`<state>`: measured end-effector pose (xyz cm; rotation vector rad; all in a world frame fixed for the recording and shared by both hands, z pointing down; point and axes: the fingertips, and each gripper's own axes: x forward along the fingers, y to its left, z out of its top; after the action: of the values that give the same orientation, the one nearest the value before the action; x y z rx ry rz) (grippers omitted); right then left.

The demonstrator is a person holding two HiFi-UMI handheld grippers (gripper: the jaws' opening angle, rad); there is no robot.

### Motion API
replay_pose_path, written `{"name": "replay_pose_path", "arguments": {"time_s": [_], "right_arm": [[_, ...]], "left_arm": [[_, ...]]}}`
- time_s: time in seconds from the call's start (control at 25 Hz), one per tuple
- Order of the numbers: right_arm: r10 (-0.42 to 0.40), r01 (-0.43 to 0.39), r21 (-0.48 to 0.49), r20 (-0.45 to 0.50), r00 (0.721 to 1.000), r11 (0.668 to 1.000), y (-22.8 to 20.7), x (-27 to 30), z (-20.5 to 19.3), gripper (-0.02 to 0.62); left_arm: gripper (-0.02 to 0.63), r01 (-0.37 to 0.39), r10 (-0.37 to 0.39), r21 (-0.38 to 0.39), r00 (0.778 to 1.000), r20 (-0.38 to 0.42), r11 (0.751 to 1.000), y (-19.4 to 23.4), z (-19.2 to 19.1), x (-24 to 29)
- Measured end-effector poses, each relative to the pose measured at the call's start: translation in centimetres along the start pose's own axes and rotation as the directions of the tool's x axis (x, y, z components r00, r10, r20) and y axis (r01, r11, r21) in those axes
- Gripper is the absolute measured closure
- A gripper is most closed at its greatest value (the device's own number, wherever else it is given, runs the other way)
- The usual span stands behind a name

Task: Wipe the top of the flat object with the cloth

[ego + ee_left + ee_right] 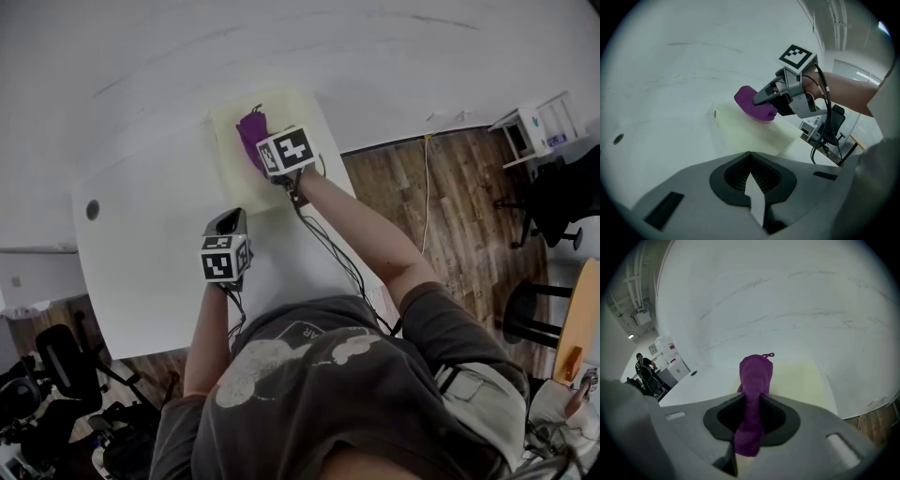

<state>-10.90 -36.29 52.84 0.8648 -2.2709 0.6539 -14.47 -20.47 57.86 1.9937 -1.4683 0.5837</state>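
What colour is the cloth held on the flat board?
Purple. The cloth shows best in the right gripper view, clamped in the right hand-held gripper.

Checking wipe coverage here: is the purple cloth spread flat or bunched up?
Bunched up. The purple cloth is a narrow wad clamped in the right gripper, its end on the pale flat object.

Right arm (361,223) is reaching forward, nearly straight. Right gripper (752,401) is clamping its jaws on the purple cloth (757,369). Left arm (208,337) is bending closer to the torso, keeping the left gripper (750,159) behind the right one, jaws pressed together on nothing.
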Motion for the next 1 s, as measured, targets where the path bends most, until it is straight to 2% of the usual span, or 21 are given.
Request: {"name": "replay_pose_path", "arguments": {"time_s": [0.16, 0.4, 0.72, 1.0], "right_arm": [[0.055, -0.055, -0.020, -0.017, 0.998, 0.998, 3.4, 0.8, -0.4, 0.522], [0.094, -0.095, -0.026, -0.047, 0.995, 0.995, 6.4, 1.9, -1.1, 0.522], [0.072, -0.077, -0.045, -0.102, 0.992, 0.996, 7.0, 3.2, -2.6, 0.522], [0.047, -0.053, -0.061, -0.104, 0.993, 0.997, 6.7, 3.7, -3.1, 0.522]], "left_arm": [[0.609, -0.001, 0.001, 0.009, 1.000, 0.005, 1.000, -0.1, 0.0, 0.0], [0.609, 0.002, -0.002, 0.007, 1.000, 0.007, 1.000, -0.1, -0.1, -0.2], [0.609, 0.004, -0.004, -0.004, 1.000, 0.015, 1.000, -0.1, -0.2, -0.2], [0.609, 0.003, -0.003, -0.005, 1.000, 0.012, 1.000, 0.1, -0.1, -0.1]]}}
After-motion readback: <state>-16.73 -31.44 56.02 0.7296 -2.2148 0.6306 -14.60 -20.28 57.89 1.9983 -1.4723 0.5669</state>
